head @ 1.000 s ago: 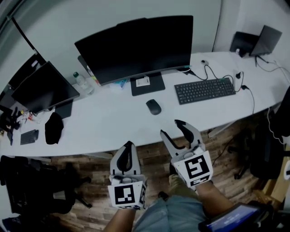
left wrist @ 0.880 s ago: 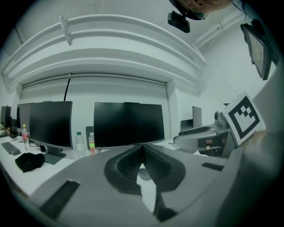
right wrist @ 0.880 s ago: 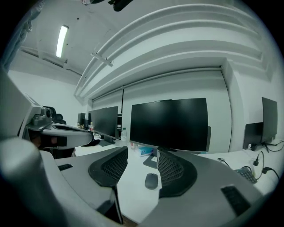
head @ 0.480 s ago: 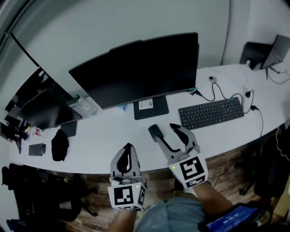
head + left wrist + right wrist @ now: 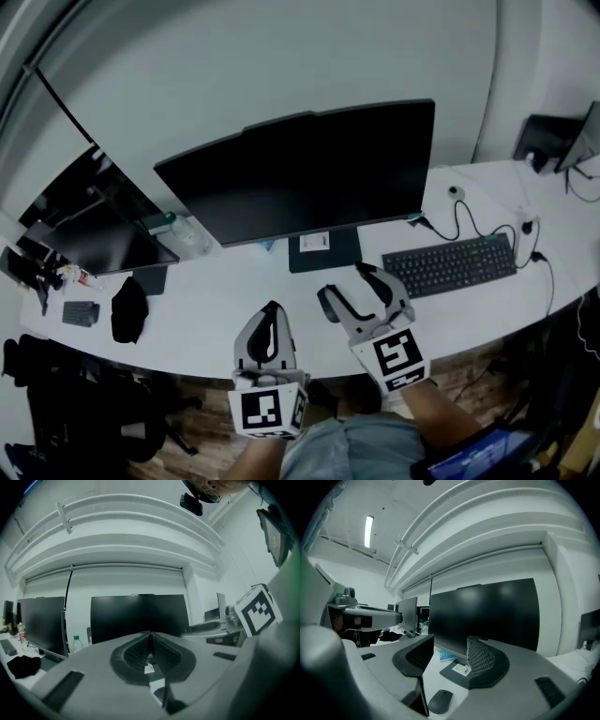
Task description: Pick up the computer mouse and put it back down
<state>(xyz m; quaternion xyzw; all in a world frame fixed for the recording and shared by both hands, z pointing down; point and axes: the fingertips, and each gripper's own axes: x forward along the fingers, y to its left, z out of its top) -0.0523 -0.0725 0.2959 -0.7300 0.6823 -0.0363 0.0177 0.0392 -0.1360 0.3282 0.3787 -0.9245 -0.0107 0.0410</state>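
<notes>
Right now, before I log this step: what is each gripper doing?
Left gripper: closed, empty.
Right gripper: open, jaws just opened a little further; computer mouse lies below them, not gripped.

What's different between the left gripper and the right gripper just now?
The left gripper's jaws are closed together with nothing between them; the right gripper's jaws stand apart. The right gripper reaches further over the desk, with the mouse lying below its gap, untouched; the left gripper sits further back, nearer the desk's edge. Both carry a marker cube and point toward the monitor.
</notes>
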